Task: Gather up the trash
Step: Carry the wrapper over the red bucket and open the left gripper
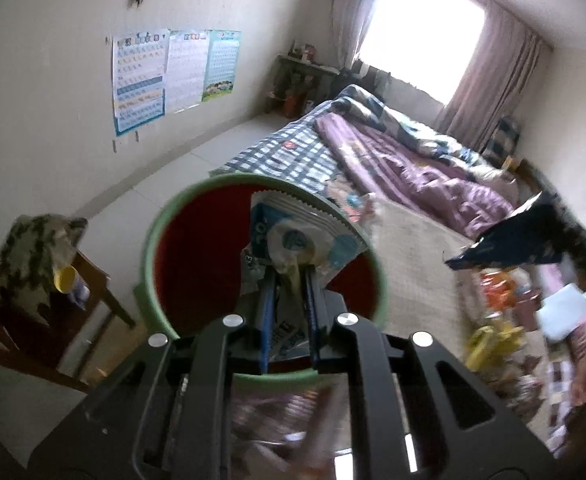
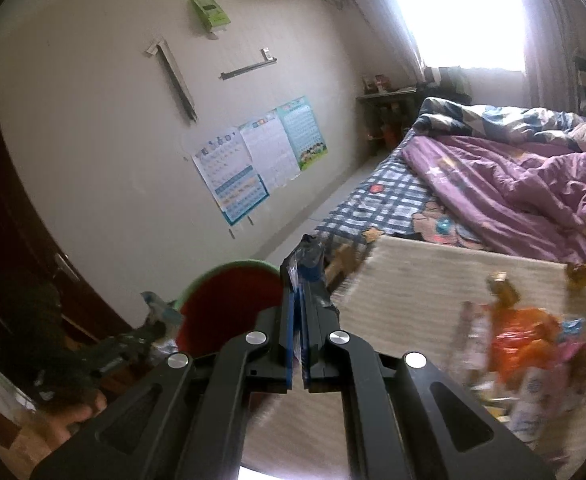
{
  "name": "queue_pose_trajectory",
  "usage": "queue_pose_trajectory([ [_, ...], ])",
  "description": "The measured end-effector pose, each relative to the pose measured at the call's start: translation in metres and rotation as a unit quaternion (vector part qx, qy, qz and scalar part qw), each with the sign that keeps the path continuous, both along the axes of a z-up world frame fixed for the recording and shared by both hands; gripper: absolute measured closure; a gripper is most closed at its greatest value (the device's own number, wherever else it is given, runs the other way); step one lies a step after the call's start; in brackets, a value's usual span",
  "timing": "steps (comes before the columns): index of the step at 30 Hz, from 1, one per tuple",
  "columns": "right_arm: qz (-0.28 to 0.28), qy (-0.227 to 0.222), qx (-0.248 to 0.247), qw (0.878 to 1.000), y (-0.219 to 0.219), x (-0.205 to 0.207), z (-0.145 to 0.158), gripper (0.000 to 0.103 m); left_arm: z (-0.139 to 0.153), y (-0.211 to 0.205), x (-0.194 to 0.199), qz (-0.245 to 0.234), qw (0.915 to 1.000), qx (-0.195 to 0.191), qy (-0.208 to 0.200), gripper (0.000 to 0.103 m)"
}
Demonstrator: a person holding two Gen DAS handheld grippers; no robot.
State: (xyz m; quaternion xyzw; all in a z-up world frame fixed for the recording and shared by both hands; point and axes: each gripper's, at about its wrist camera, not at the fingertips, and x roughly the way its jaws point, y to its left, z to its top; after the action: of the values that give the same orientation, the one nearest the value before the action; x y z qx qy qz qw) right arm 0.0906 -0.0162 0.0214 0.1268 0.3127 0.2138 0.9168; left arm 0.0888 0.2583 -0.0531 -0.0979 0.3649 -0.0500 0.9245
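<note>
A green-rimmed bin [image 1: 165, 216] with a red inside fills the middle of the left wrist view. My left gripper [image 1: 289, 276] is shut on a blue and white wrapper [image 1: 305, 236] and holds it over the bin's mouth. My right gripper [image 2: 301, 280] is shut on a dark blue wrapper [image 2: 307, 258], just right of the bin [image 2: 229, 300]. That dark wrapper also shows in the left wrist view [image 1: 509, 240], held above the mat. Several more wrappers [image 2: 525, 340] lie in a pile on the beige mat [image 2: 413, 280].
A bed with a purple quilt [image 2: 513, 184] stands behind the mat. A wooden chair [image 1: 33, 320] with camouflage cloth is left of the bin. Posters [image 1: 173, 76] hang on the wall. A dark door [image 2: 13, 240] is at the far left.
</note>
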Motion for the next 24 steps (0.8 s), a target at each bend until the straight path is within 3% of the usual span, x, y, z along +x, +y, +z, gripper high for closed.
queue_pose_trajectory([
  [10,0.031,0.032,0.008,0.999,0.075,0.02,-0.024,0.1,-0.03,0.026,0.025,-0.028,0.9989,0.002,0.039,0.09],
  [18,0.032,0.062,0.002,0.998,0.094,0.03,-0.044,0.097,-0.043,0.032,0.038,-0.038,0.9977,0.0,0.057,0.089],
  [21,0.023,0.072,0.006,0.997,0.09,0.03,-0.049,0.094,-0.046,0.033,0.04,-0.031,0.9978,-0.003,0.058,0.072],
  [23,0.019,0.072,0.008,0.997,0.088,0.029,-0.049,0.084,-0.046,0.033,0.041,-0.027,0.998,-0.005,0.057,0.058],
  [24,0.015,0.072,0.011,0.997,0.085,0.029,-0.048,0.072,-0.046,0.033,0.041,-0.024,0.9981,-0.008,0.056,0.051],
])
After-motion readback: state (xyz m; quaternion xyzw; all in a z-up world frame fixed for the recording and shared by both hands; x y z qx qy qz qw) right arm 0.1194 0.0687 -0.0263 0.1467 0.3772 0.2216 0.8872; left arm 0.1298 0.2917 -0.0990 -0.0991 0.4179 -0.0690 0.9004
